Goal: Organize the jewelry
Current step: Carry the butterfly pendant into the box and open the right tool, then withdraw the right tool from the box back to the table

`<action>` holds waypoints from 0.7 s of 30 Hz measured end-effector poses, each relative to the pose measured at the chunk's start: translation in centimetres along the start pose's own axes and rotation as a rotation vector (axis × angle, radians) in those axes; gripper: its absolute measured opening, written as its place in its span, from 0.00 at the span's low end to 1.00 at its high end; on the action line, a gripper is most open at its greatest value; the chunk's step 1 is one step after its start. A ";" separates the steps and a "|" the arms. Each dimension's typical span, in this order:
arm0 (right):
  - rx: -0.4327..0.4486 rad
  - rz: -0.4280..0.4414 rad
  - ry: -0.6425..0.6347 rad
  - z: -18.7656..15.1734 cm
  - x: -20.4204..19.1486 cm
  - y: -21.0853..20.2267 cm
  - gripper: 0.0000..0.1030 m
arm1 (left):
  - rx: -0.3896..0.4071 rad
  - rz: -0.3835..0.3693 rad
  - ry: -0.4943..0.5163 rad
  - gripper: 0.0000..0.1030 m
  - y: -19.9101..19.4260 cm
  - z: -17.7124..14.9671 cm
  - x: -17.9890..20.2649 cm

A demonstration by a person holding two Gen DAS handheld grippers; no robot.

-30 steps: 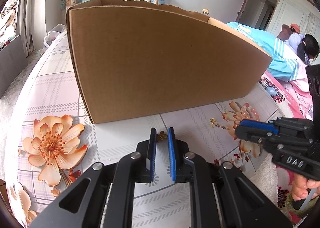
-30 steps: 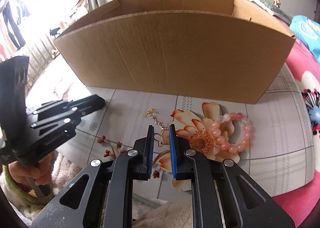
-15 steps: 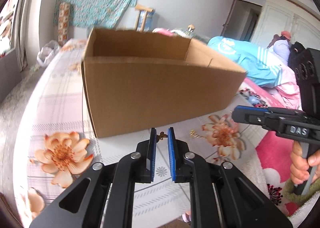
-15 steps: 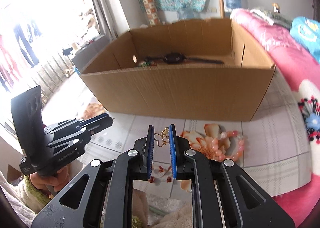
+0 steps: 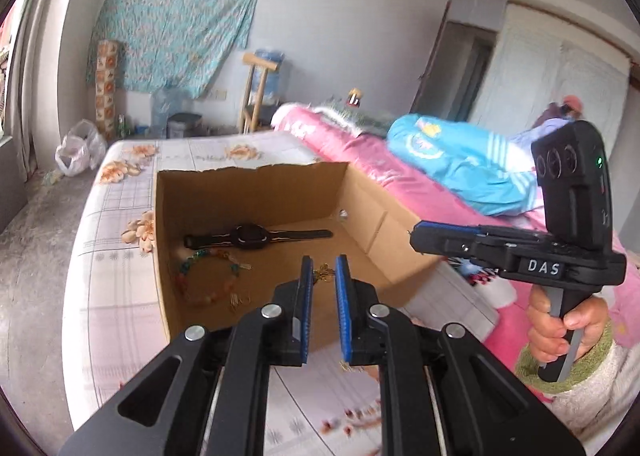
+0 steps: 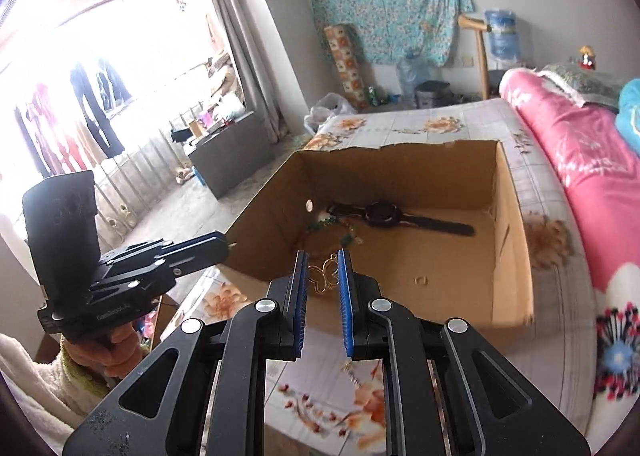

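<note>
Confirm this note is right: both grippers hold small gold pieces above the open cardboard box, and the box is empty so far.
Not quite: the cardboard box is not empty. The right wrist view shows a black watch lying on its floor with a beaded bracelet near it. The rest stands: the right gripper holds a gold butterfly pendant and the left gripper a small gold piece above the box.

1. Bright daylight pours from the window [image 6: 92, 68], blown out to white glare; the room is evenly lit, shadows soft.
2. Fisheye bending curves the walls; dark vignette at corners.
3. Bedspread [image 5: 320, 408] near the lower edge smears with motion blur.
</note>
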State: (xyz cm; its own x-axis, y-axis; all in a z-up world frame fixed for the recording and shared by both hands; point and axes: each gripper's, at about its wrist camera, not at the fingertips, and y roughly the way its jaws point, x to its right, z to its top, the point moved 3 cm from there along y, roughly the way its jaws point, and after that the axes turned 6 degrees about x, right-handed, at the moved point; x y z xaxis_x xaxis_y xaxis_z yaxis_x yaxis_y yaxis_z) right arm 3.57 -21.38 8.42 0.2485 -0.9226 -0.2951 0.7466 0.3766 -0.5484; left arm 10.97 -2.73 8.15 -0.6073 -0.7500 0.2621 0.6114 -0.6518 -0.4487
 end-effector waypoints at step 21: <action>-0.231 -0.025 0.166 2.7 6.6 10.4 0.15 | -0.265 0.013 -0.137 0.11 11.5 -0.4 -2.8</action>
State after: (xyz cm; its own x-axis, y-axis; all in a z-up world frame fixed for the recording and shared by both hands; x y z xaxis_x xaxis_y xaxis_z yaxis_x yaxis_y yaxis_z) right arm 14.65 -23.75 2.90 0.1129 -0.9125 -0.3932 0.5862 0.3807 -0.7152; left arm 19.54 -8.08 1.89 -0.5154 -0.7778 0.3596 0.4540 -0.6038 -0.6553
